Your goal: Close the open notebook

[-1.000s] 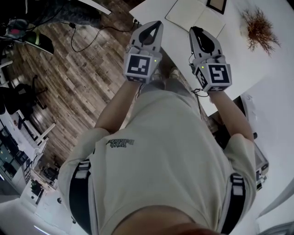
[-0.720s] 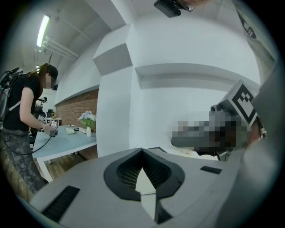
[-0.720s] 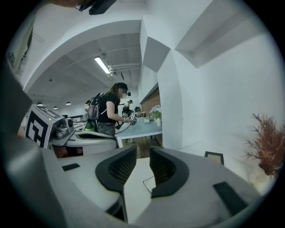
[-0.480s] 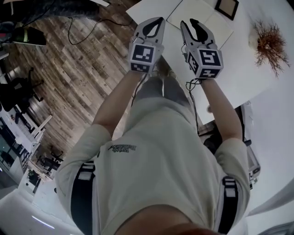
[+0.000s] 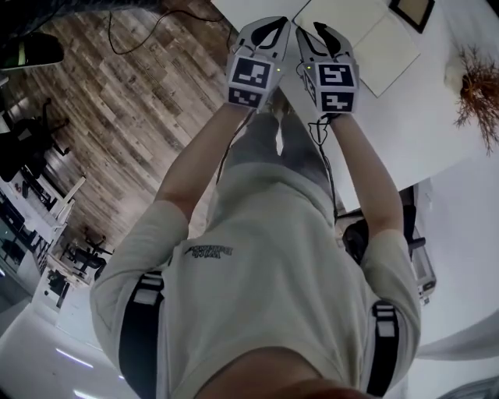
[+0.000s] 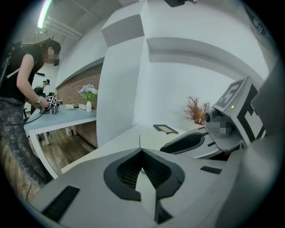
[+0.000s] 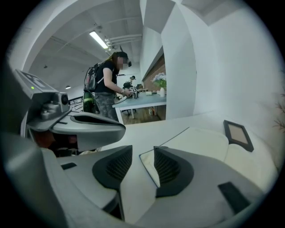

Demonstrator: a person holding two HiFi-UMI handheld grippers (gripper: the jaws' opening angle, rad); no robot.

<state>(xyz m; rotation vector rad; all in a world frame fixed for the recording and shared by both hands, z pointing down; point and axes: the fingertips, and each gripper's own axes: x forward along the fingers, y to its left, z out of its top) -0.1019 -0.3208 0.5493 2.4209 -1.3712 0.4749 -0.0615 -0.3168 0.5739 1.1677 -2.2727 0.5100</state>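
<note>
1. Notebook (image 5: 366, 39) lies open and flat on the white table (image 5: 405, 132), near the table's corner, blank pages up.
2. A dark picture frame (image 5: 413, 12) lies on the table just beyond the notebook. A dried plant (image 5: 475, 86) stands further off to the right.
3. Both grippers are held side by side, close together, pointing down toward the notebook's near edge.
4. Left gripper (image 6: 142, 150): jaws together at the tips, nothing between them. In the head view it sits over the table edge, left of the notebook.
5. Right gripper (image 7: 142, 156): jaws apart and opening. The notebook's near corner shows through the gap, but the pads (image 7: 167, 167) do not press on it.
6. The right tips seem to hang over that corner. Contact with the page is not clear from any view.
7. Wood floor (image 5: 132, 117) lies left of the table.
</note>
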